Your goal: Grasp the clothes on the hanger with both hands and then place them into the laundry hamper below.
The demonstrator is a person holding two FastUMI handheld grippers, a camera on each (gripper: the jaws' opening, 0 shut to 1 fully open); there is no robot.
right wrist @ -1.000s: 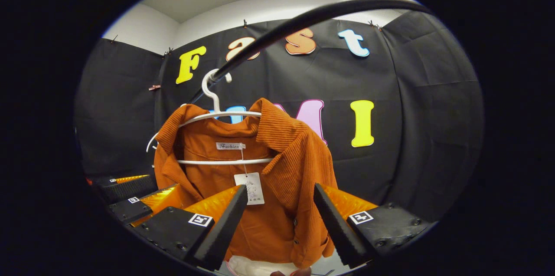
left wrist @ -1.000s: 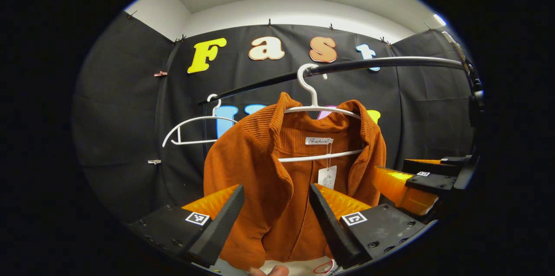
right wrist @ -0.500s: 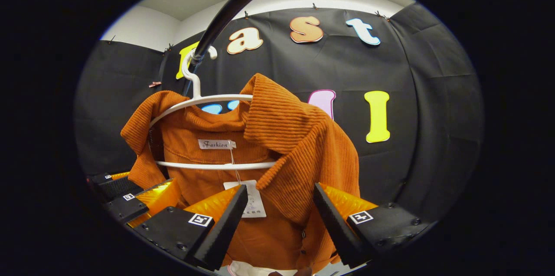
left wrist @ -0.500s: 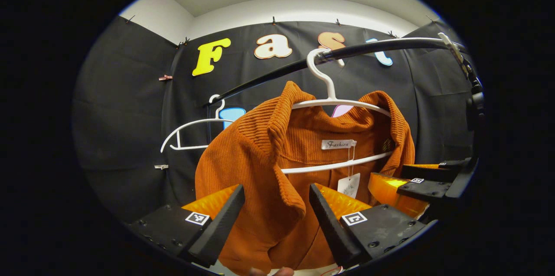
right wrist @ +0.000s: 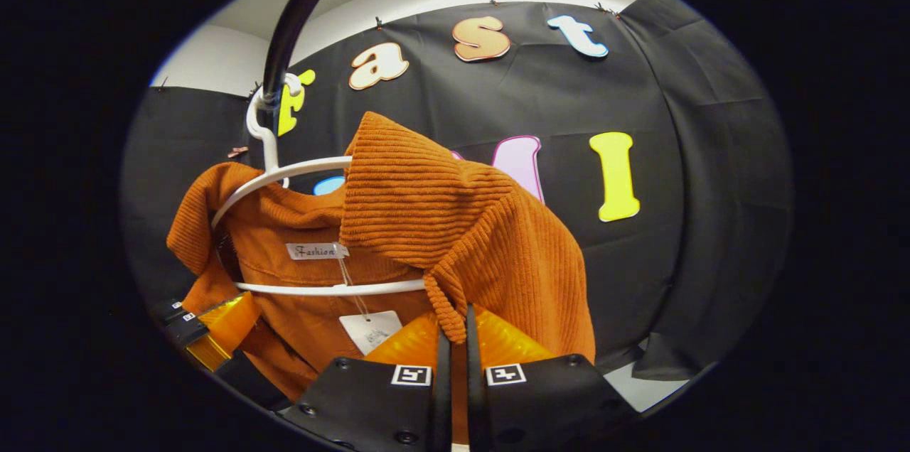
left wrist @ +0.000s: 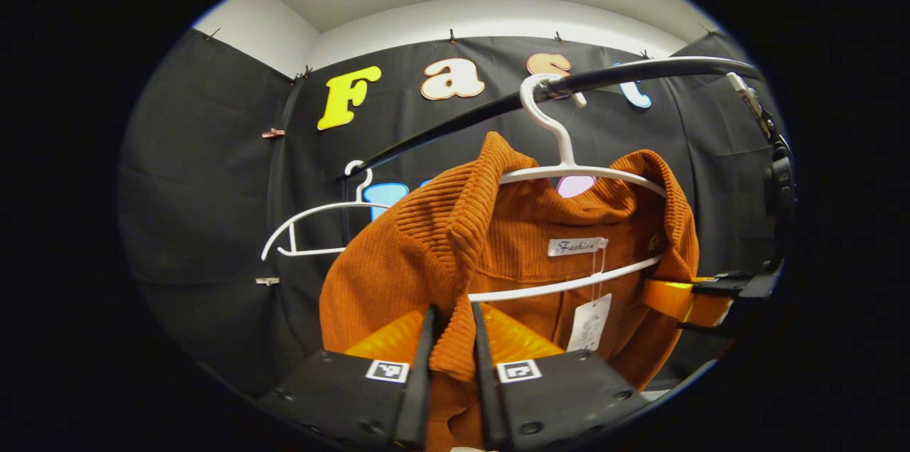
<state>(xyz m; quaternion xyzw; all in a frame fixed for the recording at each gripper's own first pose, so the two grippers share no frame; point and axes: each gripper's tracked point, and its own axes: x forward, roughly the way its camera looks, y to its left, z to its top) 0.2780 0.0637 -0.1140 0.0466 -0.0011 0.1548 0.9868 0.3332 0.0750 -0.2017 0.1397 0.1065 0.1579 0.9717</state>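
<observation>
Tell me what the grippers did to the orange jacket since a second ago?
Both moved in closer and snapped shut. The left gripper now pinches one side of the orange jacket's collar, and the right gripper pinches the other side. Before, both stood open just in front of it. The jacket stays on its white hanger, hooked on the black rail, with the empty hanger beside it.

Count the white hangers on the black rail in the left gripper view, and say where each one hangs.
2. One hanger carries the orange jacket; an empty hanger hangs farther along the rail, to its left. Others may be hidden behind the jacket.
</observation>
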